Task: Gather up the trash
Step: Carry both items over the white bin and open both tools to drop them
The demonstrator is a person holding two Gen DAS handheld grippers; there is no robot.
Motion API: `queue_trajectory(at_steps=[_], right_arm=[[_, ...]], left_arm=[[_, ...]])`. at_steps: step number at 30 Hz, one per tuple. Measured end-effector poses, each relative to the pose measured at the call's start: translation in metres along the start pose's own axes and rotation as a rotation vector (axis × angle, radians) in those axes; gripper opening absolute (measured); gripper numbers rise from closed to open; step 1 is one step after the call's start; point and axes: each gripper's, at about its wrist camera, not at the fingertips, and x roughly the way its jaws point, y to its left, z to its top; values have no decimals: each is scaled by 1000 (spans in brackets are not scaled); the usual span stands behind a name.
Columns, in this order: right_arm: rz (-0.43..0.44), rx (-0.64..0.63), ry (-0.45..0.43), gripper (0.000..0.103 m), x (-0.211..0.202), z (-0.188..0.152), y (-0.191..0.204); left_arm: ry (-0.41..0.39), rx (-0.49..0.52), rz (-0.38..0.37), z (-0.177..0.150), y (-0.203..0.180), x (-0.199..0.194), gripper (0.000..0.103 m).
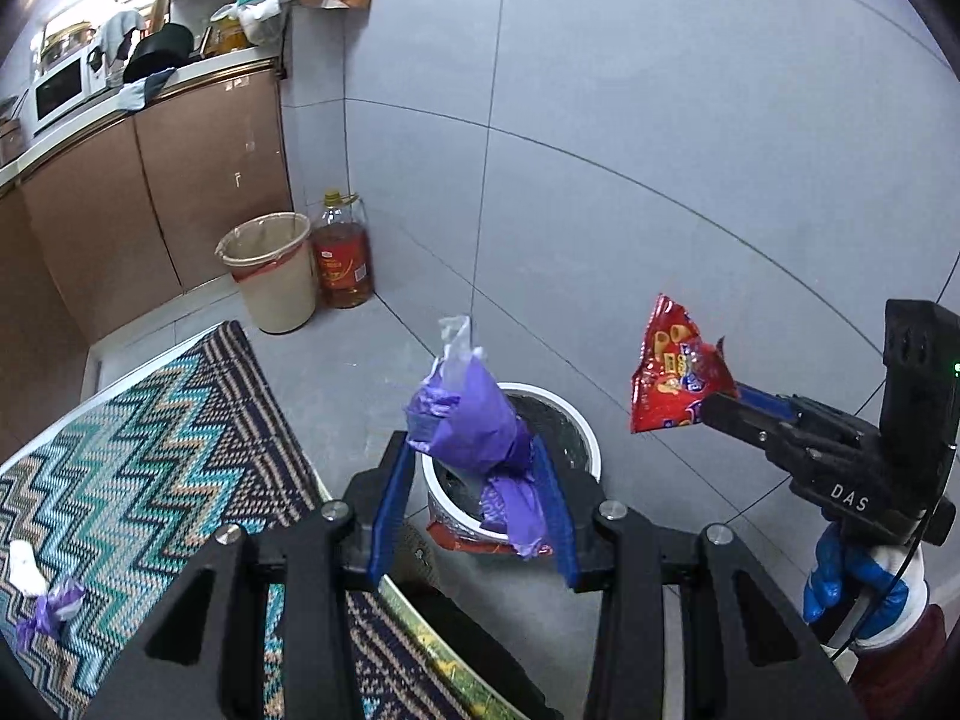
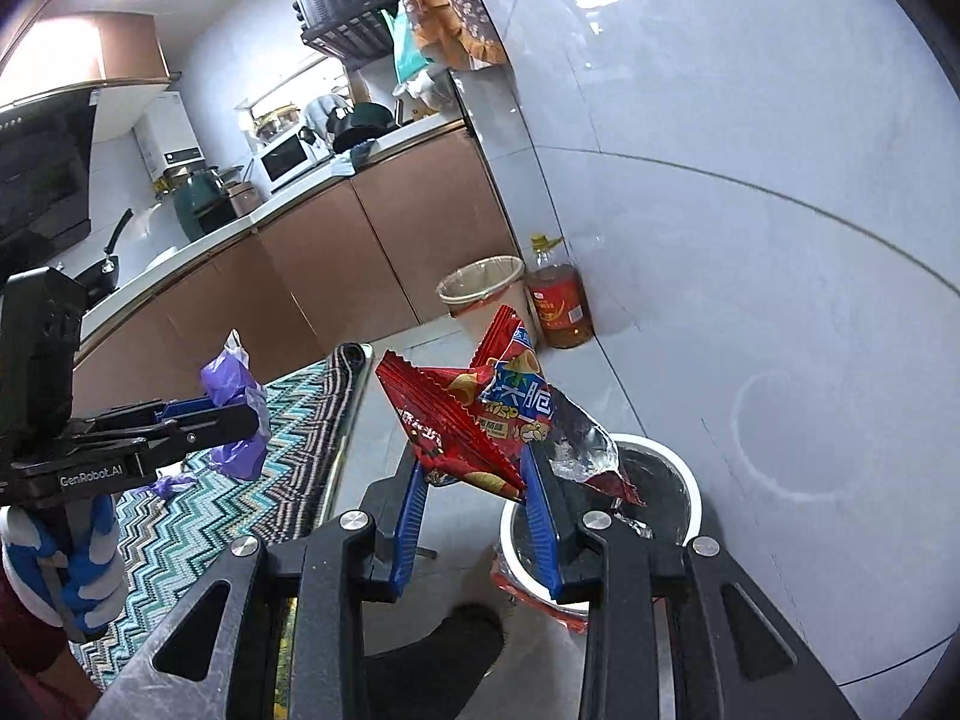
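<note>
A zigzag-patterned cloth covers the table on the left, and below its edge on the grey tiled floor stands a small white bin lined in black, a red wrapper hanging over its near rim. Farther off, against the kitchen cabinets, a beige lined bin sits just beside a large bottle of oil.

Both hands carry trash toward the white bin. The left gripper has its jaws pinching a crumpled purple plastic bag, which hangs directly above the bin's opening in the left wrist view. The right gripper has its jaws pressed on a red snack packet, its torn foil end drooping toward the bin's rim — near the opening, though perhaps not squarely over it.

The step in hand looks like the drop. Next, each pair of jaws would need to spread with its load well over the opening; light film may cling to the blue pads, so a lower release seems wise.

Two scraps are left on the cloth — a white wad and a purple scrap.
</note>
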Motion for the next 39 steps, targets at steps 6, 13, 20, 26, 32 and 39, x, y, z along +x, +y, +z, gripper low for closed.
queue_trajectory(at_steps=[6, 13, 20, 26, 32, 39], right_arm=[[-4, 12, 28, 30, 18, 0, -10], [-8, 28, 56, 30, 35, -2, -21], [-44, 44, 114, 30, 66, -5, -41], [-91, 59, 188, 30, 108, -8, -64], [-132, 73, 238, 33, 145, -12, -83], [-171, 69, 280, 48, 162, -22, -98]], left_arm=[[15, 32, 0, 4, -6, 20, 39], [46, 43, -10, 6, -8, 44, 39], [156, 12, -29, 16, -7, 104, 39], [261, 1, -22, 23, -12, 171, 40], [305, -15, -17, 28, -16, 213, 41], [320, -51, -31, 35, -11, 236, 52]])
